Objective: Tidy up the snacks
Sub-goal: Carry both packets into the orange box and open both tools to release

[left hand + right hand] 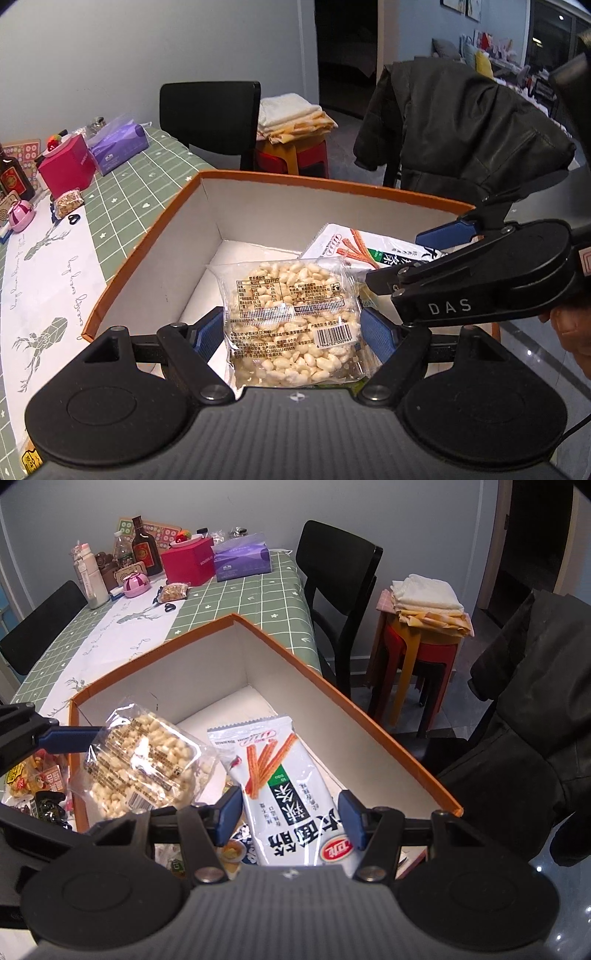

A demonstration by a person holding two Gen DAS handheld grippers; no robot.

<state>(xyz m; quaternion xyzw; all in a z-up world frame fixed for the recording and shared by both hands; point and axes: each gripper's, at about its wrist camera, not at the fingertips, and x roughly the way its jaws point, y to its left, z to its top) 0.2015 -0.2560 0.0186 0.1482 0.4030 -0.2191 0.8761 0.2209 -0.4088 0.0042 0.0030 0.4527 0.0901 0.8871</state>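
Observation:
An orange-edged box with white inside walls [258, 206] [192, 672] stands on the table. My left gripper [293, 332] is shut on a clear pack of puffed rice cake [291, 317], held over the box; the pack also shows in the right wrist view [144, 764], with a left blue finger [70, 738] on it. My right gripper [288, 816] is shut on a white spicy-stick snack bag [280, 775], held over the box's near right part. The right gripper [461, 258] and its bag [354, 243] also show in the left wrist view.
Loose snack packs [33, 779] lie left of the box. On the green checked tablecloth [236, 598] are a pink box [188, 565], purple tissue pack [242, 557], bottles [146, 546], scissors [168, 607] and a small snack pack [173, 590]. Black chairs [340, 576], stacked stools [424, 642], a jacket-draped chair [454, 129].

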